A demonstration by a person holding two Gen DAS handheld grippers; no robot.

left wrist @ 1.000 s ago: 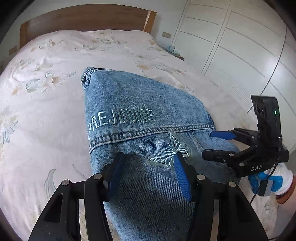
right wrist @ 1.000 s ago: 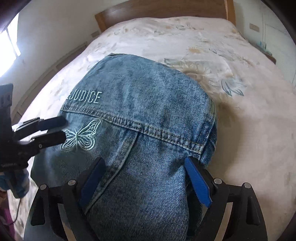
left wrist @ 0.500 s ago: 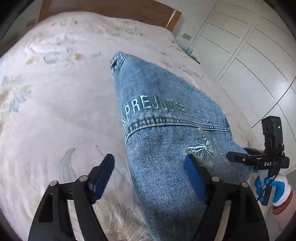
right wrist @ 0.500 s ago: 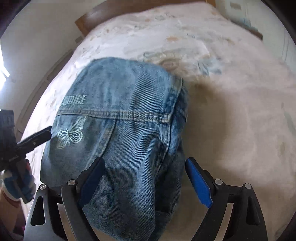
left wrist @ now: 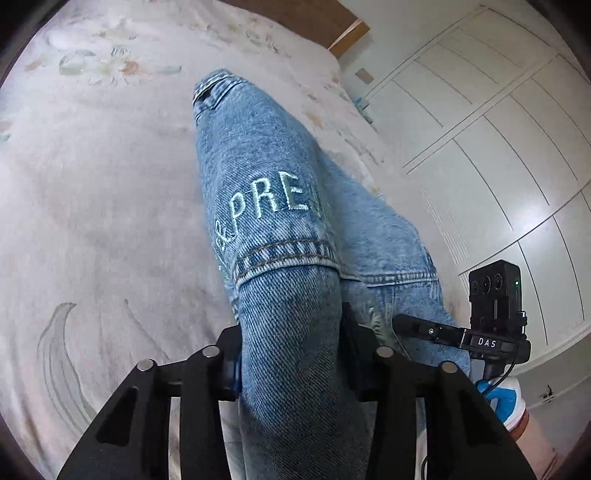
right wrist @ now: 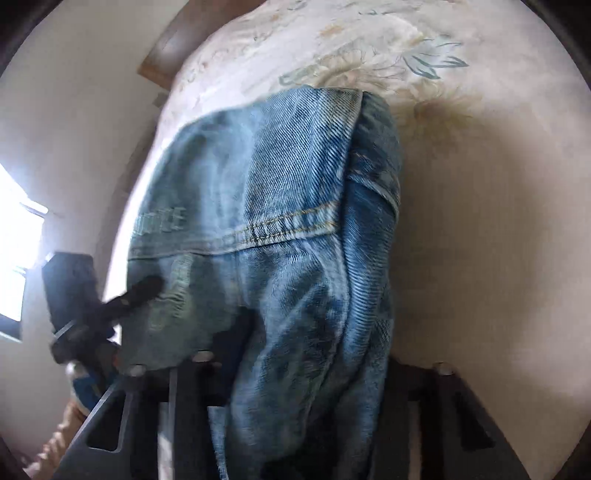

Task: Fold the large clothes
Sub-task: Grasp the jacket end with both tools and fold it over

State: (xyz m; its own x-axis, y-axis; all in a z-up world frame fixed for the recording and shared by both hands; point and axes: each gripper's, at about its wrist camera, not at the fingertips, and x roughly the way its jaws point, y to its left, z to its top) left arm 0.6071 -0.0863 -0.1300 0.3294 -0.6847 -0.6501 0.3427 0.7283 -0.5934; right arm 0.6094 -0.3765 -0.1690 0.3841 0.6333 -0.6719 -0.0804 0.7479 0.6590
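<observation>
A blue denim jacket (left wrist: 266,173) with pale embroidered lettering lies on the floral bedspread (left wrist: 92,192), its near end bunched up. My left gripper (left wrist: 290,365) is shut on a thick fold of the jacket's near left edge. My right gripper (right wrist: 306,365) is shut on the jacket's (right wrist: 280,206) near right edge; its fingers are mostly hidden by the denim. The right gripper also shows in the left wrist view (left wrist: 417,328), and the left gripper shows in the blurred right wrist view (right wrist: 144,288).
A wooden headboard (left wrist: 347,33) stands at the far end of the bed. White wardrobe doors (left wrist: 498,166) run along the right. A bright window (right wrist: 18,258) is on the left wall. The bedspread (right wrist: 480,221) spreads to the right of the jacket.
Both grippers have closed on the jacket's near edge, one at each side. The denim has bunched and risen between the fingers. Both views have tilted, and the right wrist view is blurred.
</observation>
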